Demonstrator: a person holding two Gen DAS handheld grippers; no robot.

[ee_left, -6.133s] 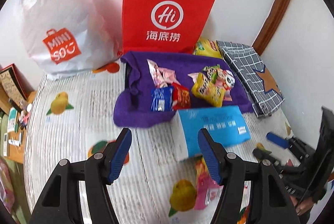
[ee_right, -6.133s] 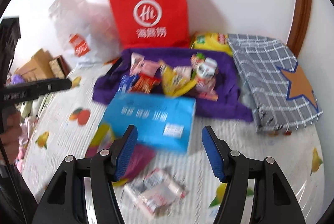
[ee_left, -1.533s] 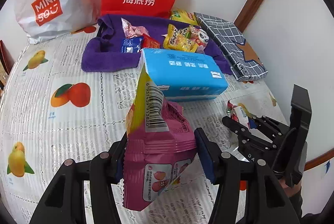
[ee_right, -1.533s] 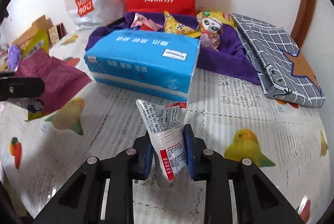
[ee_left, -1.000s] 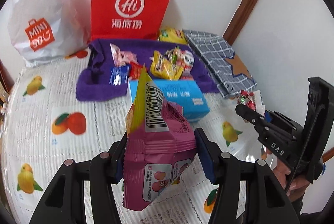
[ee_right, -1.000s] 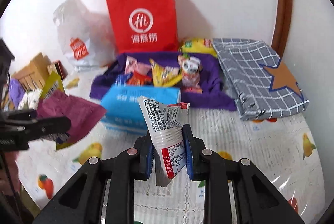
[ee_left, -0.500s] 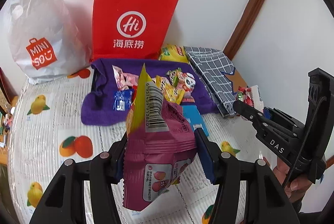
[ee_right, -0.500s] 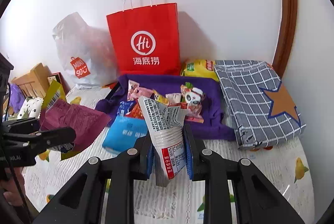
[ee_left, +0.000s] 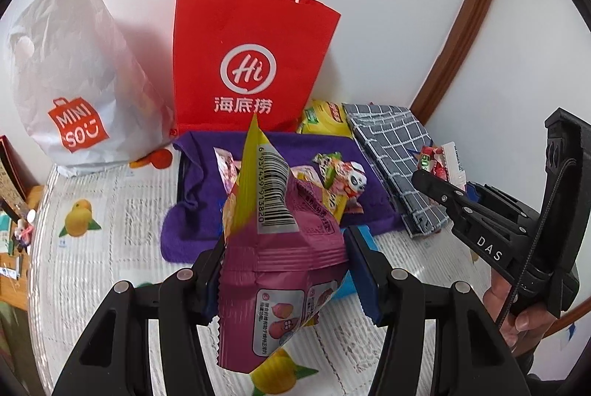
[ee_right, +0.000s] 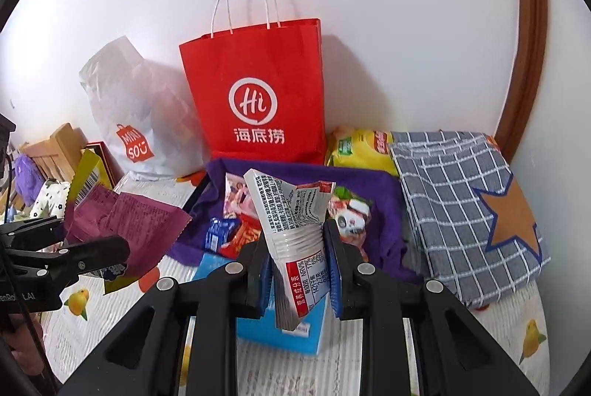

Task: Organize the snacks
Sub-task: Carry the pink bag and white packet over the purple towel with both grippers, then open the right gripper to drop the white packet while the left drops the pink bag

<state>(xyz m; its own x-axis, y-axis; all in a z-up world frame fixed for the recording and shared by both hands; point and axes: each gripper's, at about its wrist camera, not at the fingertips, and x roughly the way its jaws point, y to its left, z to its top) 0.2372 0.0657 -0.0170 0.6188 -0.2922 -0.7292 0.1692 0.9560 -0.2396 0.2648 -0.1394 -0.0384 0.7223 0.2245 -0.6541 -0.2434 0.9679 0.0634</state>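
Transport step in hand: the left hand-held gripper [ee_left: 284, 270] is pinching a magenta snack bag [ee_left: 280, 248], the right hand-held gripper [ee_right: 297, 270] a small white packet [ee_right: 295, 229] — both aloft above the bench [ee_left: 110, 211]. The next move is calling for lowering each onto the purple cloth [ee_left: 199, 174] where other snacks [ee_left: 340, 174] are lying, then releasing.

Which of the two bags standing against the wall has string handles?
The red paper bag with the white Hi logo; its white string handles stand up. The white plastic Miniso bag beside it shows only a punched hole.

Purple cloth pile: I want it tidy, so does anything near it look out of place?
Yes. A blue box lies on the tablecloth at the purple cloth's front edge, not among the snacks.
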